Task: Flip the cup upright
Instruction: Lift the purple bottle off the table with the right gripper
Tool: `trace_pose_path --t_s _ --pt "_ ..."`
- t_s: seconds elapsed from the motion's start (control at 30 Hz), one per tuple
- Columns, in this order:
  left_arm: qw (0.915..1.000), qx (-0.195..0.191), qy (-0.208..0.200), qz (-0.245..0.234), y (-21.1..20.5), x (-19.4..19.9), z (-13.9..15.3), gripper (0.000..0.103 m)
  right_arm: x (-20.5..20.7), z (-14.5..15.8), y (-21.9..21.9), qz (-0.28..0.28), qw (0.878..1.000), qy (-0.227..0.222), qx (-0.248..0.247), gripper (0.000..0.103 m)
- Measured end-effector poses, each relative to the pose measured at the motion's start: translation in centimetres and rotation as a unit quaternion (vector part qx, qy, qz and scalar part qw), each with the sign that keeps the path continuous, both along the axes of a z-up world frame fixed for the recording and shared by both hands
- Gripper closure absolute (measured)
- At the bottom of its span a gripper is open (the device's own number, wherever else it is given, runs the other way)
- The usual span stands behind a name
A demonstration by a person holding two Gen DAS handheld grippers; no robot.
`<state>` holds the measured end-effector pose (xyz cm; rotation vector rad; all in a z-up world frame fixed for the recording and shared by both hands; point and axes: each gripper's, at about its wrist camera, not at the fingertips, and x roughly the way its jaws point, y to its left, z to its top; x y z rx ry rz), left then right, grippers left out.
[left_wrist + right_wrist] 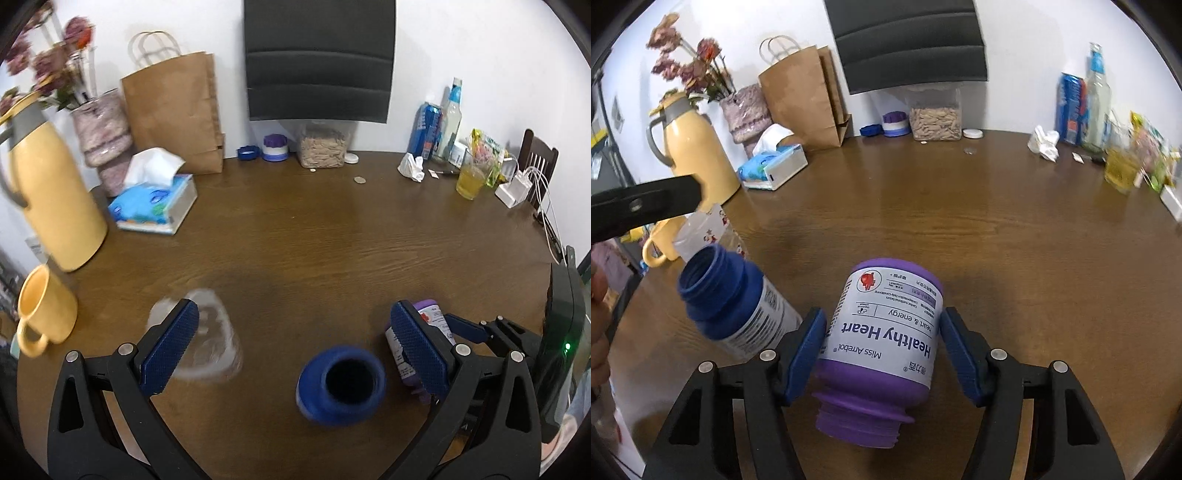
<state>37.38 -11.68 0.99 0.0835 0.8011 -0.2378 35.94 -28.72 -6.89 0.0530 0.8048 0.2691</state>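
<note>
The purple bottle (882, 347) is bracketed, mouth down, by the right gripper (882, 354), its fingers parted. The left gripper (295, 343) is spread wide and empty above the blue bottle (340, 384).

left gripper (291, 341) fingers wide apart above blue bottle (341, 386).

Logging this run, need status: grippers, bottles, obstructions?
Both grippers open: left empty, right straddling purple bottle, not clamped. Purple bottle inverted, mouth down; blue bottle upright, uncapped. Clear cup beside left gripper.

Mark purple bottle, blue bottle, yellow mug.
purple bottle (886, 328): right wrist view, white label.
blue bottle (716, 286): right wrist view, blue neck below the open mouth.
yellow mug (46, 310): left wrist view, outer side wall.
</note>
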Motion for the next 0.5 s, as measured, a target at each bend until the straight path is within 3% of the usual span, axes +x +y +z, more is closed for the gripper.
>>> trace_pose_path --t_s 0.17,0.27,0.43,0.5 --pt "0.9969 -0.021 0.051 -0.056 -2.2 4.4 -0.4 0.001 4.9 0.0 -0.2 0.030 1.000 -0.001 0.006 0.036" --pt "0.9969 -0.011 0.064 -0.044 -3.8 7.5 -0.6 0.004 7.5 -0.2 -0.5 0.051 0.998 -0.003 0.032 0.036" --pt "0.9901 -0.029 0.135 -0.027 -6.2 12.0 -2.6 0.011 9.4 -0.3 -1.0 0.056 0.997 -0.013 0.043 0.036" --pt "0.9876 -0.023 0.155 -0.010 -6.8 13.2 -3.8 0.021 9.2 -0.3 -1.4 0.057 0.997 -0.019 0.050 0.035"
